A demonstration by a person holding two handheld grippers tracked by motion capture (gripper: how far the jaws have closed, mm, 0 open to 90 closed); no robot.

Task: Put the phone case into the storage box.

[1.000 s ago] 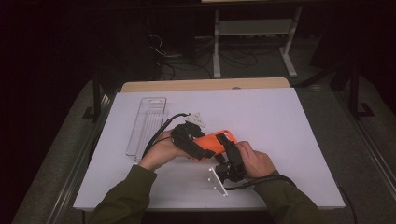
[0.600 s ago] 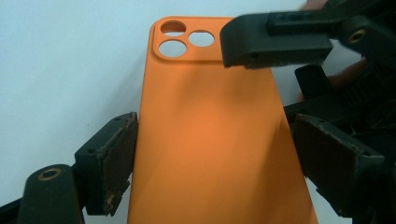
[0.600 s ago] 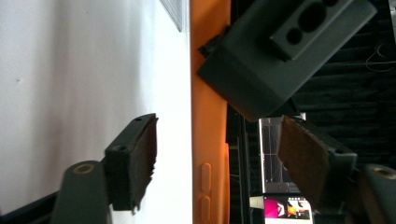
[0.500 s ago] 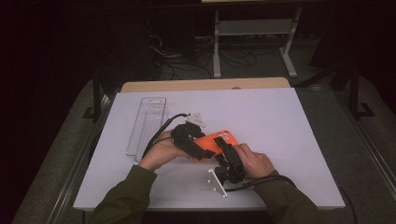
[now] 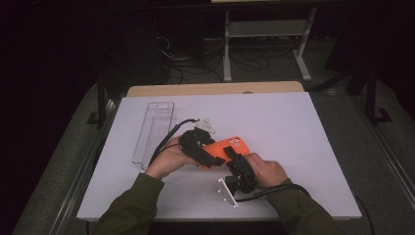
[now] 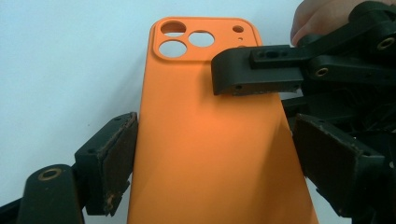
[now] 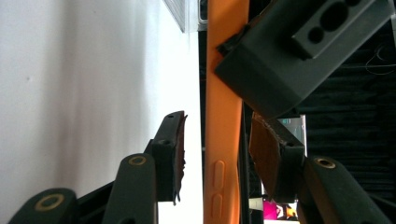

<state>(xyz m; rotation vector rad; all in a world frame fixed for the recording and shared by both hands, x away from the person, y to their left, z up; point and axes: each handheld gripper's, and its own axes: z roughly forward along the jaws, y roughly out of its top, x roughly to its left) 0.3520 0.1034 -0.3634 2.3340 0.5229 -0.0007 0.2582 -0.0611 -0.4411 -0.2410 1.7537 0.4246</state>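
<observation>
1. Left gripper point(image 6: 210, 158) grasps the orange phone case point(image 6: 215, 140) across its width.
2. Right gripper point(image 7: 217, 149) has just been closing; case edge between its jaws, a gap remaining.
3. Step: handover. Next: pinch fully, then left releases.

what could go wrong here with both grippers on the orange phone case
1. The left gripper clamps the orange phone case across its width; squeezing harder could bow the thin shell.
2. The right gripper has just been closing across the case's edge, with gaps beside both pads; if the left lets go early, the case may drop onto the table.
3. Both grippers sit close together, so their jaws could knock.
</observation>
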